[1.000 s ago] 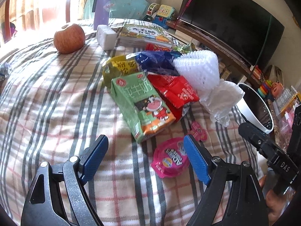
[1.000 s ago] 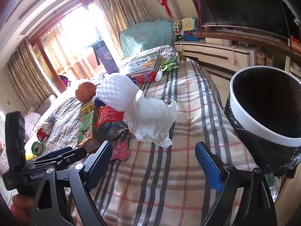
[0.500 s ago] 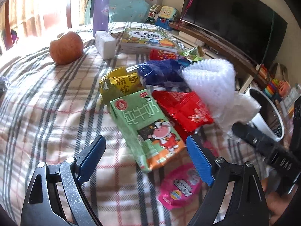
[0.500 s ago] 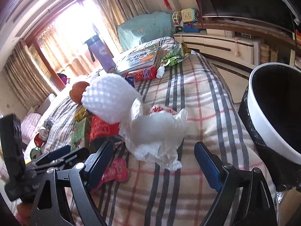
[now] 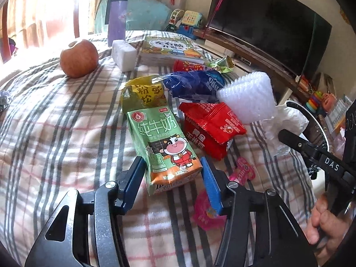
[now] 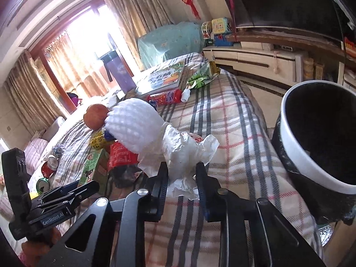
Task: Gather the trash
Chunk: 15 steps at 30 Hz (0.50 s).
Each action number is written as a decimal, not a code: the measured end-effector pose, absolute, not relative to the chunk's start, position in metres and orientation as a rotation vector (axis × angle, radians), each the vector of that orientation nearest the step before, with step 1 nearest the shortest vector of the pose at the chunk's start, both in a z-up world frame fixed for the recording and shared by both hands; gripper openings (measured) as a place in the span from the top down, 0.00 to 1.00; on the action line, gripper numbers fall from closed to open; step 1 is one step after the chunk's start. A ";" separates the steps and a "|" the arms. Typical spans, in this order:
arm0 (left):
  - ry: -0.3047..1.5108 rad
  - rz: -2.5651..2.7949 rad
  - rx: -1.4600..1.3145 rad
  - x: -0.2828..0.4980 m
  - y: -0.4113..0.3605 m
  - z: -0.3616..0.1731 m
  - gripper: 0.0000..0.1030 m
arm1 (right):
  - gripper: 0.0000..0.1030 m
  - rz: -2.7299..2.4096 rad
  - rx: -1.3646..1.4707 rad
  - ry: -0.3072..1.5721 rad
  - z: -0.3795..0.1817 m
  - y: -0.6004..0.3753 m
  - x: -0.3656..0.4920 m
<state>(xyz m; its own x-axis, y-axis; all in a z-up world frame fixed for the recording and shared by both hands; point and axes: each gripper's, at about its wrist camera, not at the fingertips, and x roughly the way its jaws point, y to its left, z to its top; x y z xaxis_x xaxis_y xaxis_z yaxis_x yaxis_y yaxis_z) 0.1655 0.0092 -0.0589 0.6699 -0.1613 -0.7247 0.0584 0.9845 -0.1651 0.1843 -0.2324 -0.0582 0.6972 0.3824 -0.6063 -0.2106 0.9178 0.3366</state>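
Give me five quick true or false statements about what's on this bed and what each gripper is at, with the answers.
1. The left gripper has a green milk carton between its closing jaws. True.
2. The right gripper is closing around the apple. False: around crumpled white tissue.
3. The white foam fruit net sits inside the bin. False: it lies on the bed.
4. The purple bottle stands upright. True.
5. The red snack packet lies under the book. False: they are apart.

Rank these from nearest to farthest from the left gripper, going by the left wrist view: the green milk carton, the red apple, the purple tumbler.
1. Green milk carton: between the closing jaws of the left gripper.
2. Red apple: far left, on the plaid cloth.
3. Purple tumbler: behind the apple, at the back edge.
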 end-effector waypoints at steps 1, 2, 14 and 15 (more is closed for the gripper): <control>0.822 -0.131 -0.135 0.161 0.009 -0.056 0.50 | 0.76 0.334 0.248 0.721 -0.056 -0.234 0.181; 0.817 -0.138 -0.139 0.158 0.009 -0.054 0.50 | 0.76 0.335 0.247 0.713 -0.053 -0.236 0.177; 0.726 -0.289 -0.084 0.131 -0.036 -0.020 0.50 | 0.76 0.293 0.256 0.662 -0.037 -0.266 0.148; 0.725 -0.298 -0.081 0.129 -0.040 -0.019 0.50 | 0.76 0.287 0.260 0.661 -0.037 -0.269 0.147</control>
<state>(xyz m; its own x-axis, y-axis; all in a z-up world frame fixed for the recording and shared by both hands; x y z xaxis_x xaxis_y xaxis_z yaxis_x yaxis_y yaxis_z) 0.1293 -0.0400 -0.0188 0.7082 -0.2963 -0.6408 0.2404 0.9546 -0.1758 0.1465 -0.2694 -0.0367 0.7530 0.3415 -0.5626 -0.1779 0.9286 0.3255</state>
